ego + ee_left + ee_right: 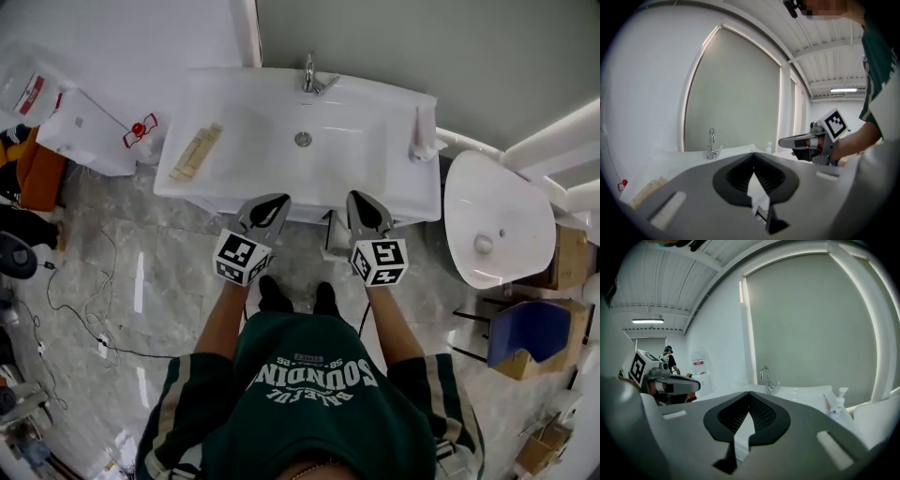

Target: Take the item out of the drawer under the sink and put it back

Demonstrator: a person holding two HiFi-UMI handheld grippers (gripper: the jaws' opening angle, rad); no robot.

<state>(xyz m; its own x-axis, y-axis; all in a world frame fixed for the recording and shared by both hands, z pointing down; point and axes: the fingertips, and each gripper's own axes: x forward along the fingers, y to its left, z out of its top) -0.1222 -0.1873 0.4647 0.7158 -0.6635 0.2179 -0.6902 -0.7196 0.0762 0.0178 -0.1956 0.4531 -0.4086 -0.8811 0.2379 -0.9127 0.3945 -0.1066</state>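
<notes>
The item from the drawer was nowhere to be seen. No view showed it, and the drawer itself lay hidden beneath the front edge of the sink (246,127), so it could not be told whether the drawer stood shut or pulled out.

Nearest you, your shoes (274,296) stood on the marble floor (169,281), just short of the cabinet. You held both tongs roughly level at the basin's front. The left gripper (270,211) had its jaws closed together with nothing between them, and the right gripper (366,211) was likewise pressed shut and empty.

Beyond them, the sink top carried a flat tan pack (197,153) on its left, a pump bottle (421,141) at its right end, and the faucet (312,80) at the back.

By my reading, you had not begun the task in earnest. Opening the drawer, lifting the item out, returning it and closing up all remained.
</notes>
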